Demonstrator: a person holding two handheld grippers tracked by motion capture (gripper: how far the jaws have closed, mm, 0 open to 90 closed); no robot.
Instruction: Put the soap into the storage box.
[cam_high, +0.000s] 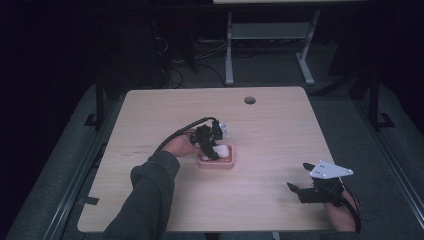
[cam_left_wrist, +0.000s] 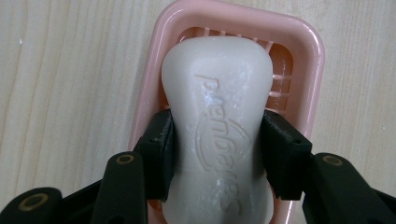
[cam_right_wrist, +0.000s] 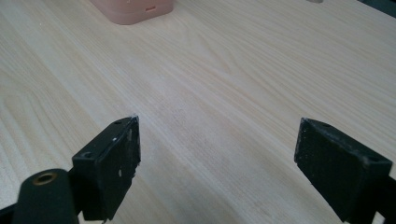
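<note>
Your left gripper clamped the soap bar across its waist, long axis running straight ahead over the pink dish mid-desk, while your right gripper gaped empty, well apart.

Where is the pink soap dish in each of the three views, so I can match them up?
High view: soap dish at table centre, under the left tongs.
Left gripper view: dish runs from top centre downward, beneath the soap that the jaws pinch.
Right gripper view: dish at the top edge, left of centre, cropped.
Shared landmark: the wood table.
</note>
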